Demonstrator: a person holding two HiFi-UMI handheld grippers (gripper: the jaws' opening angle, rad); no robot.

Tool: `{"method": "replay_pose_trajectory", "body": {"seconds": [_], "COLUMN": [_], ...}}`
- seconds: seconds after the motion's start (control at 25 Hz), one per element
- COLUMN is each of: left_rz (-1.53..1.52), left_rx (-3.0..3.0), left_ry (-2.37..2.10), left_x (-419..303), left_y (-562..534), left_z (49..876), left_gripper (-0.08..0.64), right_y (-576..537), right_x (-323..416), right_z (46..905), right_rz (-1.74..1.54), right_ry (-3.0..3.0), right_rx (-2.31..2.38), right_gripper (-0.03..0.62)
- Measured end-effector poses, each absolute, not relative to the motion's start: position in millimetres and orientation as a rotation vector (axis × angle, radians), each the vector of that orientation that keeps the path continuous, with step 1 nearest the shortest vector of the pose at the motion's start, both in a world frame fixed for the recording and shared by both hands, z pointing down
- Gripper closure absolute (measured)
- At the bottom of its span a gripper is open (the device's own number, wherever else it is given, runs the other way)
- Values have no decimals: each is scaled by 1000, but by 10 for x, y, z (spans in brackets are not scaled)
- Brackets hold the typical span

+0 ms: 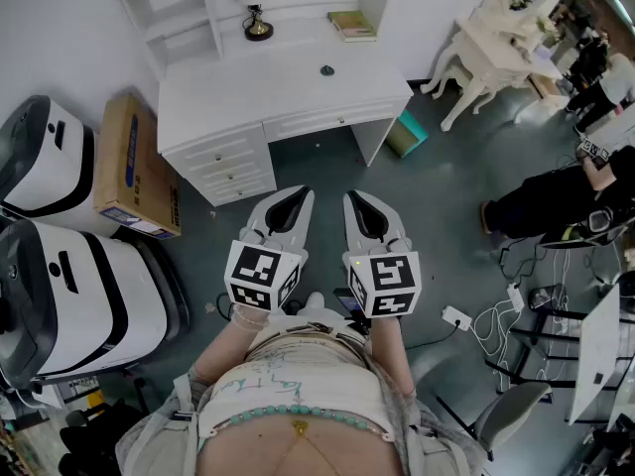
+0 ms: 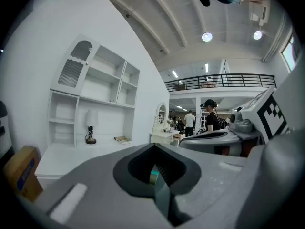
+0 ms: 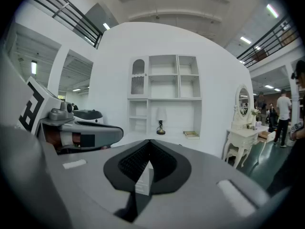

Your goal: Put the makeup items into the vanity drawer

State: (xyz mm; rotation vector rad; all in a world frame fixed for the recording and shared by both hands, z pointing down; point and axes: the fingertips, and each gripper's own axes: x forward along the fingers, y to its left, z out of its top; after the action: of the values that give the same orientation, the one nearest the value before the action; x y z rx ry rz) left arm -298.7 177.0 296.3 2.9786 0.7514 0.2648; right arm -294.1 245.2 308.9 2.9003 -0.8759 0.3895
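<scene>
Well back from the white vanity (image 1: 226,170), the left tool (image 1: 301,198) and the right tool (image 1: 354,200) hang side by side, each pressed together on nothing. On the vanity's worktop (image 1: 233,82) a small dark round item (image 1: 326,69) sits near the front edge, above the closed drawer (image 1: 327,120). It looks light, hard and smooth, so probably slippery. Pinching across its rim seems safest.

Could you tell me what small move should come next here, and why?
Probably step closer to the vanity: the left gripper and right gripper are both shut, empty and well short of it, and its drawer looks closed.
</scene>
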Motion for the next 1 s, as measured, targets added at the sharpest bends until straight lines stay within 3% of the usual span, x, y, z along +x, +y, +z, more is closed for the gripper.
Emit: {"method": "replay_pose_trajectory", "body": {"seconds": [1.0], "left_rz": [305], "left_rx": [2963], "left_ry": [690], "left_x": [-2640], "left_y": [1675], "left_z": [3127], "left_gripper": [560], "right_y": [2401], "right_x": [-2570], "right_z": [3141], "right_rz": [378], "right_ry": [-933], "right_rx": [2884], "right_gripper": [565]}}
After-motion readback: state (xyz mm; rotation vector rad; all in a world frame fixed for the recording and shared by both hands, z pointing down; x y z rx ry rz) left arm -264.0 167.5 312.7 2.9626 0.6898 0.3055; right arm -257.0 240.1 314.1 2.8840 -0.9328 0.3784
